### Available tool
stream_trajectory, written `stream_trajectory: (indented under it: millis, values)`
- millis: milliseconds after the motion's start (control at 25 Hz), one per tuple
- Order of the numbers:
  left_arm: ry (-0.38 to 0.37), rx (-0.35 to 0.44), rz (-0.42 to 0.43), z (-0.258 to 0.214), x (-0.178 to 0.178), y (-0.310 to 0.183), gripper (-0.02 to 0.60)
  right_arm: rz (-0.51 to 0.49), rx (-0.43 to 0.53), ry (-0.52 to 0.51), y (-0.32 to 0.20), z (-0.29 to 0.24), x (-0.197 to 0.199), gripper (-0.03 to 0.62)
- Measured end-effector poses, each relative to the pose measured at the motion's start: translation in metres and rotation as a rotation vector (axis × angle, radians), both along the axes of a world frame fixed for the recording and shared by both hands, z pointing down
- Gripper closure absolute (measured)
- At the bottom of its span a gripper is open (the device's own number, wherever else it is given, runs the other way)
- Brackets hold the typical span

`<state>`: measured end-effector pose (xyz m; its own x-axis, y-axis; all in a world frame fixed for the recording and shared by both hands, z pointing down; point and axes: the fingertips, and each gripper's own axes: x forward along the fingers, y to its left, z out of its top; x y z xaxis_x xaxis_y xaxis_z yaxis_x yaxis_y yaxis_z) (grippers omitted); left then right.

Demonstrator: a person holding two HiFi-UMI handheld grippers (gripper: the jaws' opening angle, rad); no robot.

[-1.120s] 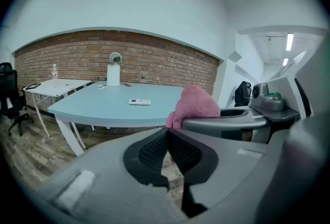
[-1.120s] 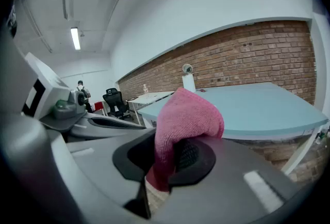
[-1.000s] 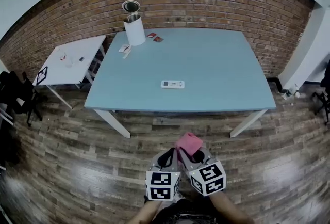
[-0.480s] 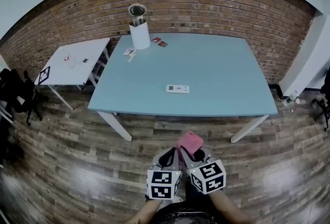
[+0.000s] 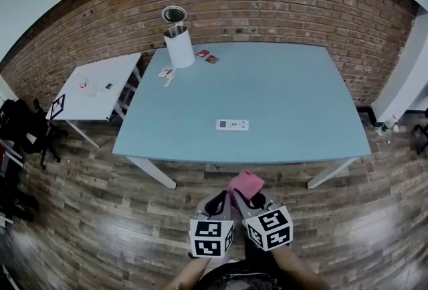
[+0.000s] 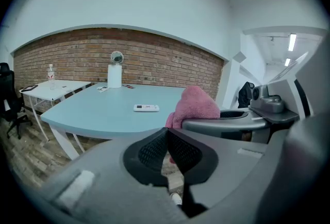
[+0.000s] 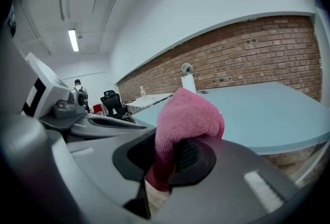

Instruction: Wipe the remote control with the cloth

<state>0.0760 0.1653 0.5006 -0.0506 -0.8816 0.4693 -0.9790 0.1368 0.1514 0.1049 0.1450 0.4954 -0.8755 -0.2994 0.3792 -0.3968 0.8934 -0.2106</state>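
Left gripper (image 5: pixel 217 202) hangs over the wooden floor (image 5: pixel 100 215), short of the near edge of the blue table (image 5: pixel 287 88). Its jaws are pressed together with nothing between them, as the left gripper view (image 6: pixel 167 146) shows. Just to its right, and equally short of the table's near edge, the right gripper (image 5: pixel 253 200) has its jaws clamped on the pink cloth (image 5: pixel 245 184). The cloth bunches up above the pads and a short tail hangs below them in the right gripper view (image 7: pixel 188 120). The two grippers sit side by side, their marker cubes almost touching, both pointing toward the table.

Left of the blue table stands a small white table (image 5: pixel 100 81) with a few small items on it. On the blue table's far left corner stands a white cylinder (image 5: pixel 179 46), with a round framed disc (image 5: pixel 173 14) just behind it. Beside the cylinder lie some pale cards (image 5: pixel 166 71) and two small red items (image 5: pixel 207 56). The remote control (image 5: pixel 232 125) lies flat on the blue table, white, close to the near edge and a little left of the middle, well apart from both grippers and the cloth. Behind the table runs a brick wall (image 5: pixel 301 1).
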Motion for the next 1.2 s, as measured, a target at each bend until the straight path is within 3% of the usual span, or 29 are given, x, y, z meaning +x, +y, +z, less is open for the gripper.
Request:
stream_trajectory:
  millis: [440, 640, 840, 1200]
  values:
    - [-0.031, -0.069, -0.013, 0.013, -0.030, -0.090, 0.580, -0.008, -0.070, -0.019, -0.094, 0.012, -0.021, 0.533]
    - [-0.048, -0.108, 0.020, 0.024, -0.037, -0.120, 0.580, -0.039, -0.099, -0.032, -0.126, 0.014, -0.035, 0.533]
    - [-0.034, -0.135, 0.037, 0.031, -0.046, -0.140, 0.580, -0.054, -0.114, -0.038, -0.147, 0.013, -0.038, 0.533]
    - [-0.113, -0.152, 0.117, 0.034, -0.063, -0.167, 0.578, -0.045, -0.129, -0.030, -0.166, 0.023, -0.033, 0.533]
